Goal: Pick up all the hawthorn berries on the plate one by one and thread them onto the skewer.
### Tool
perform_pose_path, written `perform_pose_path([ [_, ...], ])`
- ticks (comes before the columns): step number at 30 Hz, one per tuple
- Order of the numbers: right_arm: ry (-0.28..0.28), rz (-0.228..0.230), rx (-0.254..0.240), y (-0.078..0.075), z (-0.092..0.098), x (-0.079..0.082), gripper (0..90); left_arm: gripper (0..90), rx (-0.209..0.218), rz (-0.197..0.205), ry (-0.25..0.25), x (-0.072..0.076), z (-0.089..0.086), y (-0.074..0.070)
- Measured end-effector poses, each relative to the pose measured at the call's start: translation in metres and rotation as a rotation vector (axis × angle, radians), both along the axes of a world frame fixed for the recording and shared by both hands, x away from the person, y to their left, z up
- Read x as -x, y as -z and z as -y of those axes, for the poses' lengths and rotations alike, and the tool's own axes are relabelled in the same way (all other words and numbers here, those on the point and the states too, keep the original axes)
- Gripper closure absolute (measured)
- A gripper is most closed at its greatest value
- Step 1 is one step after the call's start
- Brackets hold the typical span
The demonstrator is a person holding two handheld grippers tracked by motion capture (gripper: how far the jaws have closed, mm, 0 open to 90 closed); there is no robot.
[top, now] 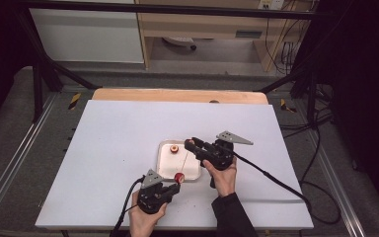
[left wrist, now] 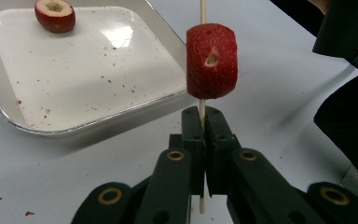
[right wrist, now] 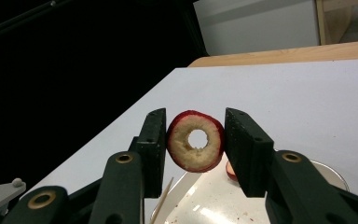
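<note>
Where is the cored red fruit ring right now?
The cored red fruit ring sits clamped between the right gripper jaws, held above the white square tray, right of the thin wooden skewer.

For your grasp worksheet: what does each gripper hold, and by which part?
The left gripper pinches a wooden skewer by its lower shaft, below the threaded red fruit piece. The right gripper clamps a cored fruit ring by its red outer skin.

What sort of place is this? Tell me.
Probably a lab recording bench, not a kitchen: a white table inside a black metal frame, cables on the floor, and a small white tray of fruit.
</note>
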State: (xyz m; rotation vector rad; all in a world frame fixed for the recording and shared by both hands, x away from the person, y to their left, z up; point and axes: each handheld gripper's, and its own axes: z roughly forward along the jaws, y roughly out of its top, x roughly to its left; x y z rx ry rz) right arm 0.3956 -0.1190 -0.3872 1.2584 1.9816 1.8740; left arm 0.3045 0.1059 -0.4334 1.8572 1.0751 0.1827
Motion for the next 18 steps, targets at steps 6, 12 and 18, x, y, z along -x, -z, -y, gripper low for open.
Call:
perform_pose_path([
  [6, -0.006, 0.028, -0.002, 0.0005, -0.0012, 0.0046, 60.7, 88.0, 0.019, -0.016, -0.003, -0.0012, 0.0006, 0.0001],
  [12, -0.01, 0.041, 0.009, 0.0018, -0.002, 0.0062, 60.7, 88.0, 0.026, -0.019, -0.003, -0.0016, 0.0007, 0.0],
  [18, -0.012, 0.044, 0.012, 0.0037, -0.0035, 0.008, 60.7, 88.0, 0.053, -0.023, -0.019, -0.002, 0.002, 0.0002],
])
